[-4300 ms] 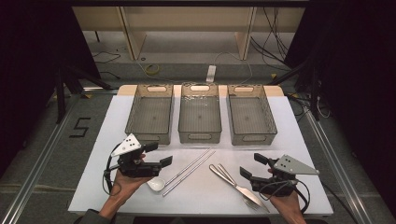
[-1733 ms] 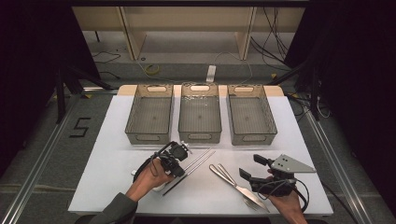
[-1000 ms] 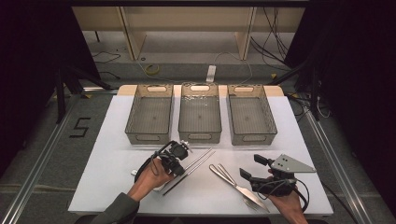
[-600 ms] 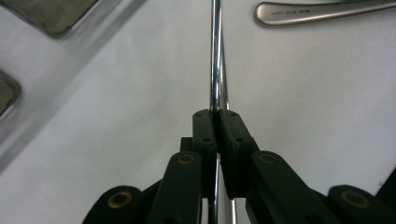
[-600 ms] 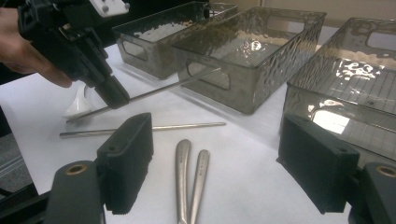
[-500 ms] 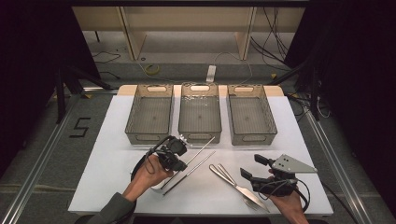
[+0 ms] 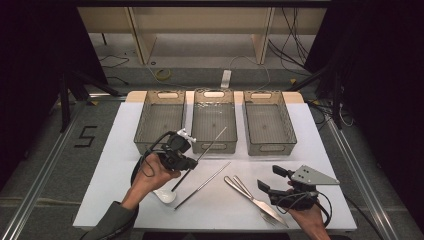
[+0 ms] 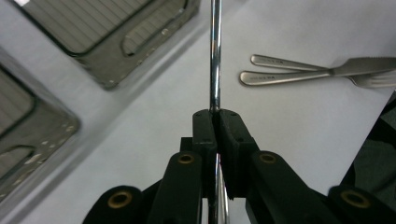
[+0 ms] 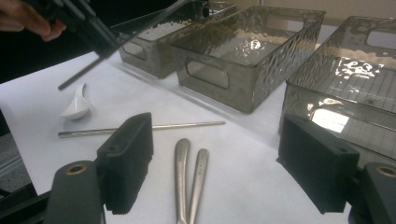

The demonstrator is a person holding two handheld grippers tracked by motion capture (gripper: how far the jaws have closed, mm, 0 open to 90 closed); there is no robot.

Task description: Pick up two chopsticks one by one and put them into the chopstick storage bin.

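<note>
My left gripper (image 7: 191, 162) is shut on a metal chopstick (image 7: 213, 142) and holds it off the table, tilted toward the middle bin (image 7: 214, 145). In the left gripper view the pads (image 8: 204, 131) pinch the chopstick (image 8: 215, 56) along its length. A second chopstick (image 7: 202, 185) lies flat on the white table. The white spoon (image 7: 165, 195) rests beside my left hand. My right gripper (image 7: 270, 177) stays open near the front right, beside a knife and fork (image 7: 252, 197). Its view shows the wide gripper (image 9: 219, 156), the cutlery handles (image 9: 189, 177) and the lying chopstick (image 9: 140, 129).
Three clear grey bins stand in a row at the back: left (image 7: 160, 142), middle and right (image 7: 267, 147). The white table (image 7: 310, 135) has free room at both sides. The spoon (image 9: 77, 107) lies left of the lying chopstick.
My left gripper has risen with the chopstick and moved a little toward the bins; the chopstick's far end now points over the middle bin's front. The right gripper has not moved.
</note>
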